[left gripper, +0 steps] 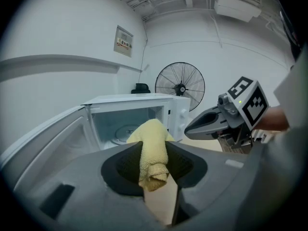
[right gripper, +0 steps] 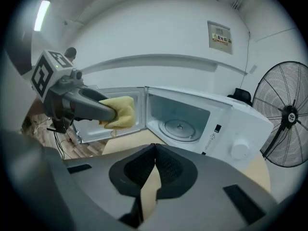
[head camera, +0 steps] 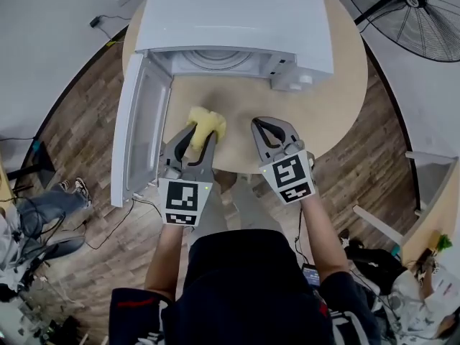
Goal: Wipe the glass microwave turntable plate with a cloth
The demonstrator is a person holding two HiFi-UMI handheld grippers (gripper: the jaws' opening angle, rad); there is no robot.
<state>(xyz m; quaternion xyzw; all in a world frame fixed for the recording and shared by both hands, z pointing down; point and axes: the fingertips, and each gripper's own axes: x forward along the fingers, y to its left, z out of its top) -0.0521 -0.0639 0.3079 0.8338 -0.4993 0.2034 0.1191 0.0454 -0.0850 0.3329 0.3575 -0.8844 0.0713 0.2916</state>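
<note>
Table: one microwave, one cloth (in left tongs); right tongs closed.

the microwave fills the far half of the round desk; its door stands swung wide open along the desk's left edge and walls off that side, while the knob panel closes the right side of the mouth. between door and panel the cavity is open to the front, with the glass plate lying low on its floor. the bare strip of desk from the mouth to the near edge is taken up only by the left tool with its yellow cloth and the right tool, side by side with a gap between them.
</note>
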